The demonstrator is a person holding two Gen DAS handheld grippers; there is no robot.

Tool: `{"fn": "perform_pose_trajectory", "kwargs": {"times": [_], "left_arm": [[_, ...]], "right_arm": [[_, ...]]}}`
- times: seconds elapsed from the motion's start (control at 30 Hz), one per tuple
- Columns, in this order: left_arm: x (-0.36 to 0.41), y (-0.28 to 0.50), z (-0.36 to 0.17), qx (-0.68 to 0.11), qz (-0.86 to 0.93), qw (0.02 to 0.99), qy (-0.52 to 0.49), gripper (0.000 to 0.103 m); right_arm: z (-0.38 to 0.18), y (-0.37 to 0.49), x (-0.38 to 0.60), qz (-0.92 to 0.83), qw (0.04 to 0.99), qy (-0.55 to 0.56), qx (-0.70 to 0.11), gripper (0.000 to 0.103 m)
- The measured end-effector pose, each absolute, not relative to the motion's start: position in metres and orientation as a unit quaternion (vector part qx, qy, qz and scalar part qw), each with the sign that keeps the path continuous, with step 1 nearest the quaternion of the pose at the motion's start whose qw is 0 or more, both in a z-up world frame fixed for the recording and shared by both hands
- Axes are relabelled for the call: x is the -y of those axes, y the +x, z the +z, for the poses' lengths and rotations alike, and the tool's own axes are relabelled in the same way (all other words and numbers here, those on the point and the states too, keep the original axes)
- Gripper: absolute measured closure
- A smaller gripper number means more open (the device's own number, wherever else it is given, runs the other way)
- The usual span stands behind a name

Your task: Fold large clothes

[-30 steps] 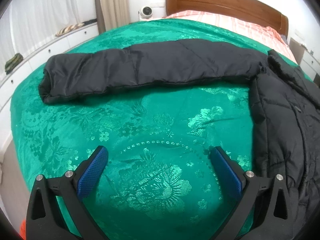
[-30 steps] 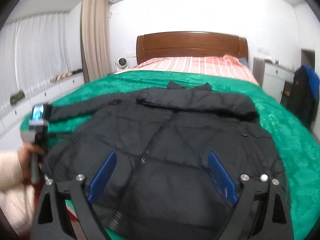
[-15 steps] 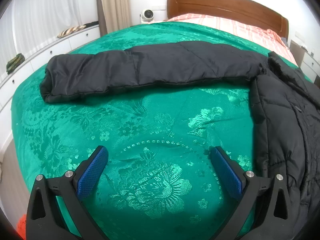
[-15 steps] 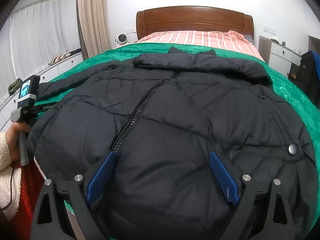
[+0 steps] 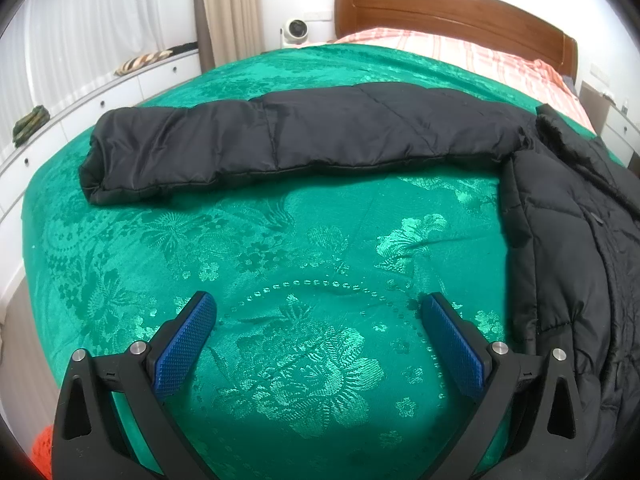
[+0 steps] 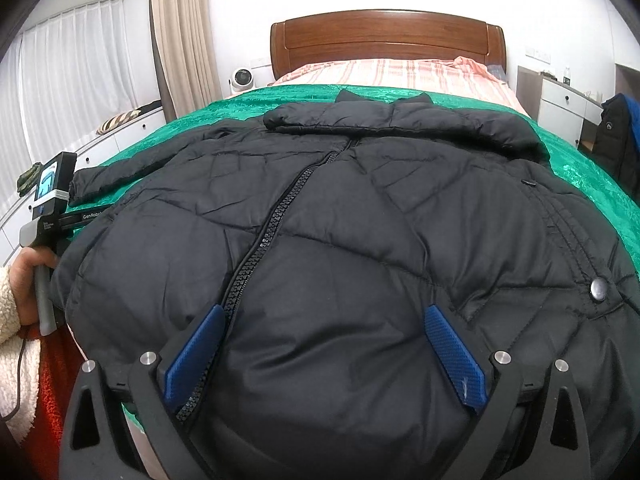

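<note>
A black puffer jacket (image 6: 360, 208) lies face up on the green bedspread (image 5: 280, 240), zipper closed. Its left sleeve (image 5: 280, 140) stretches straight out to the left across the bed; the jacket body (image 5: 572, 248) fills the right edge of the left wrist view. My left gripper (image 5: 318, 312) is open and empty, low over bare bedspread in front of the sleeve. My right gripper (image 6: 324, 320) is open over the jacket's hem, jaws apart on either side of the puffed fabric by the zipper (image 6: 264, 240), not closed on it.
The wooden headboard (image 6: 384, 40) and striped pink sheet (image 6: 392, 72) lie at the far end. White cabinets (image 5: 100, 96) run along the left wall under curtains. A small white fan (image 5: 296, 32) stands beside the bed. A dark coat (image 6: 616, 140) hangs at right.
My right gripper has dropped and moved forward onto the jacket's hem. My left gripper has edged slightly closer to the sleeve. Both stay open.
</note>
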State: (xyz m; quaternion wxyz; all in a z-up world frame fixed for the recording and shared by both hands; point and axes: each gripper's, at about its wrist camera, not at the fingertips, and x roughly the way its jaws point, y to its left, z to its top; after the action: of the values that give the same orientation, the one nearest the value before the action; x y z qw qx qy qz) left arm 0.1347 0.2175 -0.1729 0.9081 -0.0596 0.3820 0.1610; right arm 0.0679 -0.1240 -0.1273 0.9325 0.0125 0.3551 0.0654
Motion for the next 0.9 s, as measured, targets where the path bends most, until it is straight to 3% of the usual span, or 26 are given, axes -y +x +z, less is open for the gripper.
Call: {"fn": "perform_pose_trajectory", "kwargs": {"times": [0.27,0.57,0.7,0.73,0.77,0.8,0.9], "left_arm": [[-0.234,0.135,-0.161,-0.403,0.123,0.9,-0.116,0.0],[-0.343,0.143,-0.155,-0.332,0.132,0.84,-0.409,0.0],[-0.393,0.169,-0.156,-0.29,0.188,0.811,-0.472,0.004],[-0.399,0.172,-0.155,-0.283,0.198,0.809,-0.476,0.027],[-0.406,0.177,-0.155,-0.282,0.213,0.804,-0.479,0.081],[-0.414,0.187,-0.155,-0.295,0.211,0.799,-0.479,0.095],[-0.408,0.207,-0.126,-0.312,0.203,0.831,-0.414,0.097]], "right_arm": [[-0.128,0.068,0.125,0.068,0.932,0.013,-0.356,0.003],[-0.128,0.068,0.121,0.061,0.932,0.007,-0.357,0.003],[-0.128,0.067,0.12,0.058,0.932,0.006,-0.359,0.003],[-0.128,0.067,0.121,0.059,0.932,0.006,-0.359,0.003],[-0.128,0.066,0.121,0.059,0.932,0.006,-0.359,0.003],[-0.128,0.066,0.121,0.059,0.932,0.005,-0.359,0.003],[-0.128,0.066,0.121,0.058,0.931,0.009,-0.359,0.002]]}}
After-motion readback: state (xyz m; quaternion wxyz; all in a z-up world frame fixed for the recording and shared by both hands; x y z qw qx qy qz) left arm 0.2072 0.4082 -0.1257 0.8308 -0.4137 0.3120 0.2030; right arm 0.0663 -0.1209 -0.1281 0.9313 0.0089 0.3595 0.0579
